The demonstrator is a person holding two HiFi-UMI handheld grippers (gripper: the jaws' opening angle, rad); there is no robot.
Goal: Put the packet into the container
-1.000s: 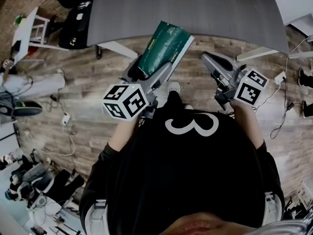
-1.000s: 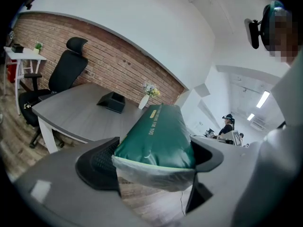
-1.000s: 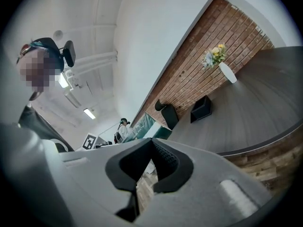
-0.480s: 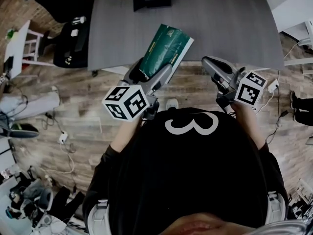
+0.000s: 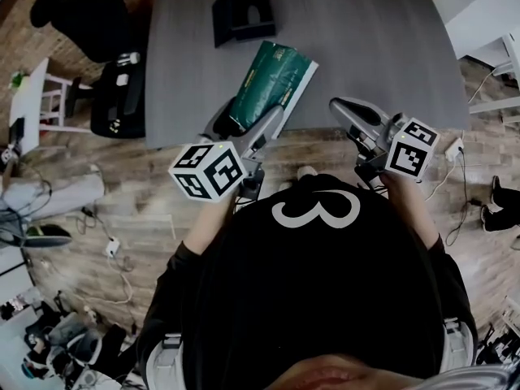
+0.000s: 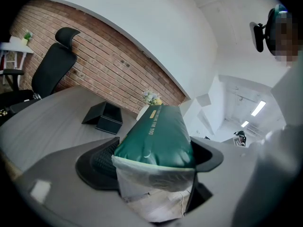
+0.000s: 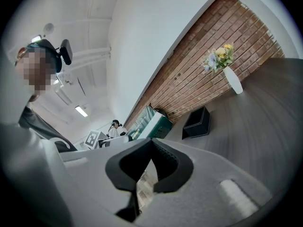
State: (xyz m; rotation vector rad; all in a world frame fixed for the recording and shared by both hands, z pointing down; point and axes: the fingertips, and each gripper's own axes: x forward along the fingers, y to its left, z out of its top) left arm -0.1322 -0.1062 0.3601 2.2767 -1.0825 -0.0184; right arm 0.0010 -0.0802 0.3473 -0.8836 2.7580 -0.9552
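A green packet (image 5: 274, 78) with a pale end is clamped between the jaws of my left gripper (image 5: 244, 120), which is shut on it. The packet juts forward over the near edge of the grey table (image 5: 374, 39). In the left gripper view the packet (image 6: 158, 134) fills the middle, with its pale end down between the jaws. An open black container (image 5: 241, 10) sits on the table farther on, to the left (image 6: 105, 118). My right gripper (image 5: 340, 106) hovers at the table's near edge, shut and empty; its pads (image 7: 163, 157) meet at the tips.
A white vase of flowers (image 7: 227, 67) stands on the table near a brick wall. A black office chair (image 5: 122, 88) is at the table's left side. Cables lie on the wood floor (image 5: 106, 218), and a white stool (image 5: 36, 96) stands at the left.
The table has come nearer, and the black container has come into view. Both grippers have moved forward to the table's near edge; the packet is still held.
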